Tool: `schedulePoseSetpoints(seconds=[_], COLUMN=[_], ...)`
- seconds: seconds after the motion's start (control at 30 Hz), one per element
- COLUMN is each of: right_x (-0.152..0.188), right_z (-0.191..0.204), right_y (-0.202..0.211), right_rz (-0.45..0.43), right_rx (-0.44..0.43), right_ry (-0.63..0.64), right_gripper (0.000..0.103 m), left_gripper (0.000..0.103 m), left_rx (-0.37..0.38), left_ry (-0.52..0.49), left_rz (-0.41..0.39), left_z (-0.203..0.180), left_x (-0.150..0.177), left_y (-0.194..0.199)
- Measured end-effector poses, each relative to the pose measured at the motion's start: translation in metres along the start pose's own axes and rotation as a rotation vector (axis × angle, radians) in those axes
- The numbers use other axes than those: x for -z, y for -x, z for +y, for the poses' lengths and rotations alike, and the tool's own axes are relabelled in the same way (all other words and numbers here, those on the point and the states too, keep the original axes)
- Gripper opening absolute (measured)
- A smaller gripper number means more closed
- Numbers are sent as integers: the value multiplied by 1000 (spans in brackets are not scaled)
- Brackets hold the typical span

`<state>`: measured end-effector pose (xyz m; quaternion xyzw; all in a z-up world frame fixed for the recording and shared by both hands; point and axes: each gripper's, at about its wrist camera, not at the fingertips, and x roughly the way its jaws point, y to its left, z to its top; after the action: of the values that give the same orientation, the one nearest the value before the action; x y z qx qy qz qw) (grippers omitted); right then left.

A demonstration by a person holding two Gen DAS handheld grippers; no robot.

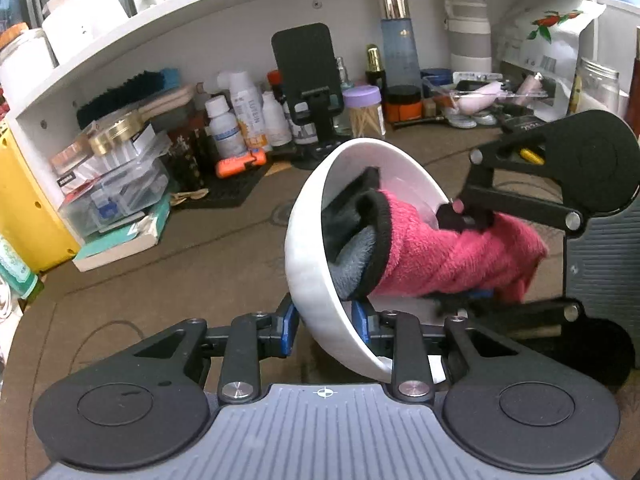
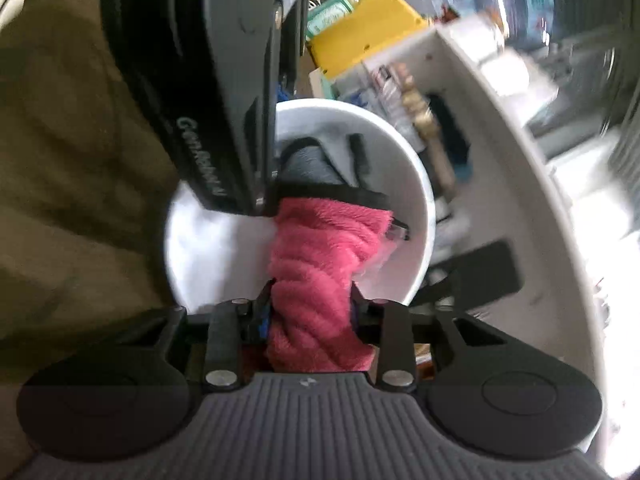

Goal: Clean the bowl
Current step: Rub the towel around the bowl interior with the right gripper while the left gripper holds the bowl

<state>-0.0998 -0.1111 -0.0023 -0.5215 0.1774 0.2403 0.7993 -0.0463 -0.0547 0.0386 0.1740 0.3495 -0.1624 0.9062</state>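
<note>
we are holding the white bowl point(image 1: 316, 276) off the brown table point(image 1: 200, 248), tipped on its side so that its mouth is facing our right; the left gripper point(image 1: 325, 322) is clenching the bowl's lower rim between its blue-padded fingers point(image 1: 289, 322). into that mouth we are pressing a pink cloth point(image 1: 448, 256) with a black-edged grey face, its long axis running sideways from the right gripper point(image 2: 312, 308) into the bowl's hollow, where the grey end is lying against the inner wall. the right gripper is clamping the twisted pink part of the cloth, as the right wrist view is showing. the bowl thus lies directly ahead of the right gripper, along the cloth's axis, so we are judging that any wiping stroke is depending on the right hand while the left is bracing the rim. behind, a cluttered shelf point(image 1: 280, 16) with bottles and a black phone stand point(image 1: 308, 80) is standing well apart. the right view is blurring.
</note>
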Motion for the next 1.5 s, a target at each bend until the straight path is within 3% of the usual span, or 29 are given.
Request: schedulePoseSetpoints(seconds=[0.17, 0.73, 0.8, 0.83, 0.97, 1.13, 1.27, 1.37, 1.5], right_x=[9, 72, 70, 62, 32, 10, 6, 5, 5], right_z=[-19, -61, -63, -63, -33, 8, 20, 21, 10], right_y=[9, 7, 21, 32, 51, 31, 4, -11, -14], right_rz=[-30, -196, -220, -227, -189, -139, -84, -30, -3], right_rx=[-148, -407, -319, -221, 117, 293, 300, 280, 187], right_ry=[-255, -915, -877, -798, -364, 73, 227, 274, 182], right_gripper=[35, 32, 32, 32, 32, 32, 32, 32, 33], left_gripper=[31, 37, 38, 37, 36, 37, 37, 37, 37], left_rx=[4, -15, -27, -27, -24, -21, -15, -13, -19], left_ry=[18, 73, 68, 67, 65, 63, 56, 30, 34], left_rz=[10, 6, 2, 3, 8, 13, 10, 0, -4], left_z=[-6, -3, -3, -3, -2, -2, -1, -7, -10], left_x=[3, 3, 4, 4, 4, 3, 4, 5, 4], left_y=[-7, -12, -13, -13, -12, -12, -11, -9, -10])
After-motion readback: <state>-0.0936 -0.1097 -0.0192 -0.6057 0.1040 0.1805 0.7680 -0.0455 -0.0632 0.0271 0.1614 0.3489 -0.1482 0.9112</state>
